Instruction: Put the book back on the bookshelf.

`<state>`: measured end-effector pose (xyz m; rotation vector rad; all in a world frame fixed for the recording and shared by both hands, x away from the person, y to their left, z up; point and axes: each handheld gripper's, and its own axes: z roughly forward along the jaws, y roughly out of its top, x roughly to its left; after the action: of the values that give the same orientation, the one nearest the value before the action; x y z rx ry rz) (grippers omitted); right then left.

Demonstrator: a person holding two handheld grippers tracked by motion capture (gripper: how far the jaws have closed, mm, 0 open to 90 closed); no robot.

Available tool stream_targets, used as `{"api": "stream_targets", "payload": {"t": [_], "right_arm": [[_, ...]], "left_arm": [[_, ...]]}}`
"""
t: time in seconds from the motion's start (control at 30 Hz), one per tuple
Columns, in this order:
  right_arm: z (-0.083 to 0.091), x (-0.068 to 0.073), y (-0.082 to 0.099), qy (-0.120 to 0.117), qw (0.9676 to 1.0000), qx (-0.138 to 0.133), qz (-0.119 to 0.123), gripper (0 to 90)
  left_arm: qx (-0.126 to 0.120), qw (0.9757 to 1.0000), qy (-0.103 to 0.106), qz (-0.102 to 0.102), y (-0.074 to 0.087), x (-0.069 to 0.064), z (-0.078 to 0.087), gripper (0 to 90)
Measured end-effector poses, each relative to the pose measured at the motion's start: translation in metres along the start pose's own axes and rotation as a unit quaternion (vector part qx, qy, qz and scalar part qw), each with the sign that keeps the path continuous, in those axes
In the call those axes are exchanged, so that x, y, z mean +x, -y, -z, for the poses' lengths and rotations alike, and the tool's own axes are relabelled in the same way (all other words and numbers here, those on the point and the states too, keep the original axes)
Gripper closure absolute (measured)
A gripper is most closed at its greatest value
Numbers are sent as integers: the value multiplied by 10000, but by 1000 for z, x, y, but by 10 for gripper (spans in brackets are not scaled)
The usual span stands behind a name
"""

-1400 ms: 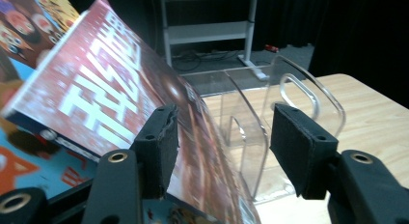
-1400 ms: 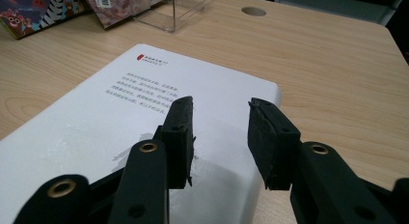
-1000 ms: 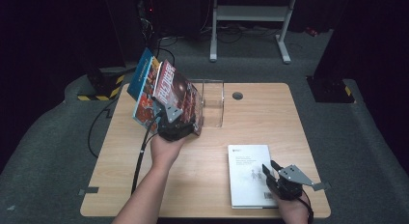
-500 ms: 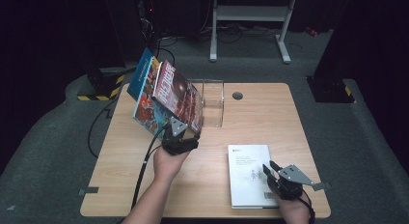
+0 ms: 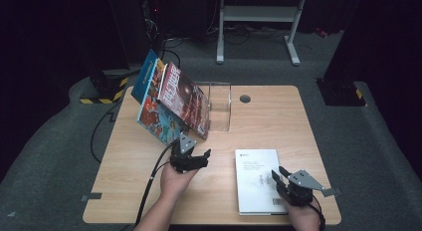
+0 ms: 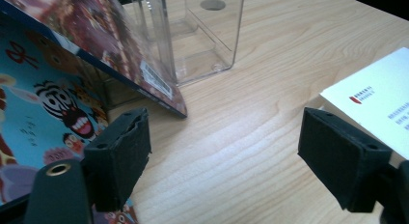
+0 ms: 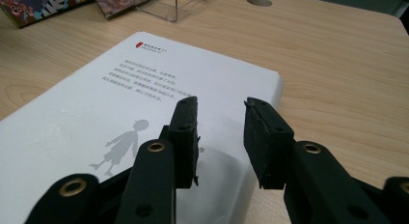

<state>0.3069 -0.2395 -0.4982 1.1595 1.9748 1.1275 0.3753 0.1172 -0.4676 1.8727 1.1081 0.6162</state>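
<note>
The left gripper (image 5: 191,159) has just opened its jaws wide and drawn back and down from the red-covered book (image 5: 183,99); nothing lies between its pads now, and that book leans just ahead of it against the blue picture book (image 5: 149,109), beside the clear stand (image 5: 220,105). I judge that book placed. The right gripper (image 5: 284,180), jaws part open and empty, hovers over the white book (image 5: 256,178) flat on the surface (image 5: 278,121), likely next.

The wooden table (image 5: 268,121) carries a white book (image 5: 256,178) lying flat, a clear stand (image 5: 219,104), and two leaning books (image 5: 169,104).
</note>
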Motion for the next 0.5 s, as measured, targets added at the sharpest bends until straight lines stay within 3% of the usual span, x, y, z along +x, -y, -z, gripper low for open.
{"api": "stream_targets", "payload": {"t": [0.33, 0.5], "right_arm": [[2, 1, -1, 23, 10000, 72, -55, 603], [4, 0, -2, 45, 9999, 120, -80, 553]], "left_arm": [[230, 9989, 378, 132, 21, -6, -1, 155], [473, 9976, 514, 25, 34, -8, -1, 151]]}}
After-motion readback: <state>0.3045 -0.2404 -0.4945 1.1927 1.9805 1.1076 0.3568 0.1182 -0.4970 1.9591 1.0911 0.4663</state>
